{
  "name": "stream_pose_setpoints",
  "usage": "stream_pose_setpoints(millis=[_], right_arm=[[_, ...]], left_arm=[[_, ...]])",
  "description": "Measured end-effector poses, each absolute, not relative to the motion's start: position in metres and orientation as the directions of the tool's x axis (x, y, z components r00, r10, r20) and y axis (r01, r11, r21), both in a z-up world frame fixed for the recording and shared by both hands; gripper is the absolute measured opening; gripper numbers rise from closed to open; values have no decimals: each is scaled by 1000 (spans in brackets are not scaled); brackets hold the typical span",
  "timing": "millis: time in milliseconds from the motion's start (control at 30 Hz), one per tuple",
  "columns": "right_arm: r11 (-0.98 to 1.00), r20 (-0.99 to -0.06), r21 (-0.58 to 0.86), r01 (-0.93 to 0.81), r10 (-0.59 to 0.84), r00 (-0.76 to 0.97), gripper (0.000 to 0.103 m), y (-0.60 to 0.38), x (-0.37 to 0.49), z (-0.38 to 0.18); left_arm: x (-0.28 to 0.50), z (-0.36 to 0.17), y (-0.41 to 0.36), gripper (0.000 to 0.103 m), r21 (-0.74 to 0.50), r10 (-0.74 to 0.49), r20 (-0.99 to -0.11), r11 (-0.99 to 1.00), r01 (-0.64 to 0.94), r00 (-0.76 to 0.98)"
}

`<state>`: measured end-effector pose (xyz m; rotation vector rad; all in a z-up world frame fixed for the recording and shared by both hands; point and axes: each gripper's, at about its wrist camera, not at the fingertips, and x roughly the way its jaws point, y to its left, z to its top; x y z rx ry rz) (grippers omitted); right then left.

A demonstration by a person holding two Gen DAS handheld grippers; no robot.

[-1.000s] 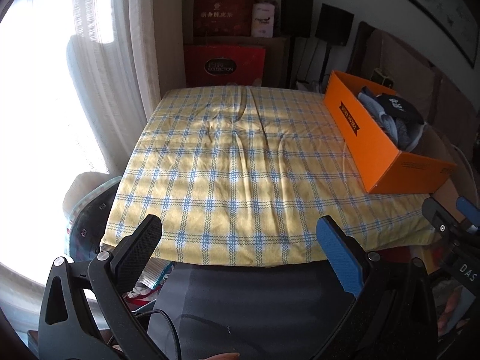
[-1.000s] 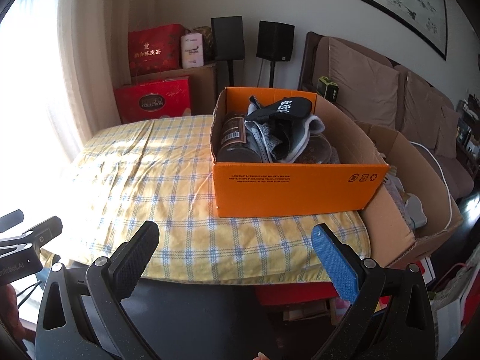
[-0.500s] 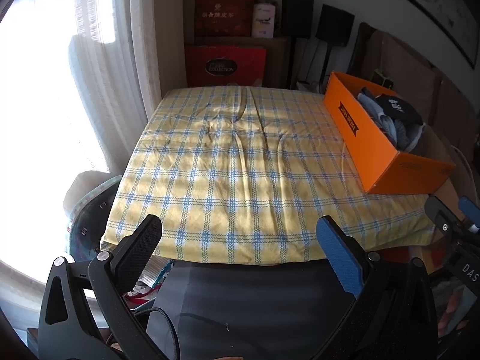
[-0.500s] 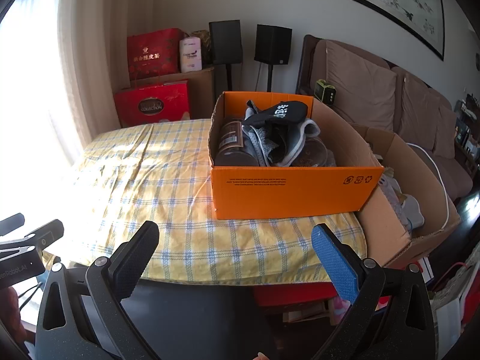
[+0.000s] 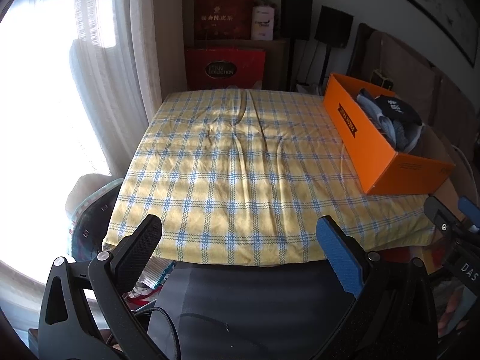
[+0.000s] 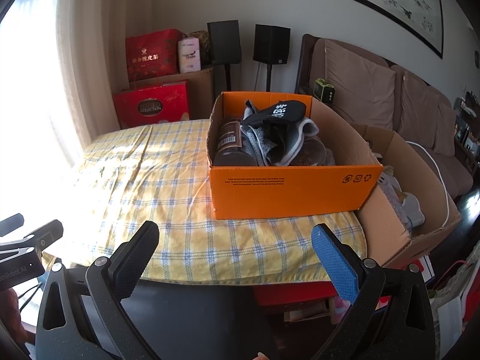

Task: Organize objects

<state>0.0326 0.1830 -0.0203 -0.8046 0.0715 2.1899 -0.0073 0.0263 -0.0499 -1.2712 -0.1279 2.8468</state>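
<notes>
An orange cardboard box stands on the right side of a table with a yellow and blue checked cloth. It holds a dark jar, grey shoes and a black item with white lettering. The box also shows in the left wrist view at the cloth's right edge. My left gripper is open and empty, back from the table's near edge. My right gripper is open and empty, just short of the box.
A brown cardboard box with items stands right of the table. Red gift bags, two black speakers and a brown sofa are behind. A curtained window is at the left. A dark chair seat lies below my grippers.
Both grippers have drawn back slightly from the table, so the box looks a little farther away. Both stay open and empty.
</notes>
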Motion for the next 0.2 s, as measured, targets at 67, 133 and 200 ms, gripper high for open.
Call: stream_pose_setpoints(millis=[67, 133, 200], right_arm=[[-689, -569, -202, -696, 661, -490, 102, 183, 33, -20], [-689, -568, -201, -696, 661, -490, 102, 183, 32, -20], [-690, -571, -200, -696, 659, -490, 102, 183, 33, -20]], left_arm=[[-7, -49, 27, 103, -82, 52, -740, -997, 14, -671], [-7, -48, 26, 103, -79, 48, -738, -997, 15, -673], [-7, -48, 26, 103, -80, 50, -738, -997, 14, -673]])
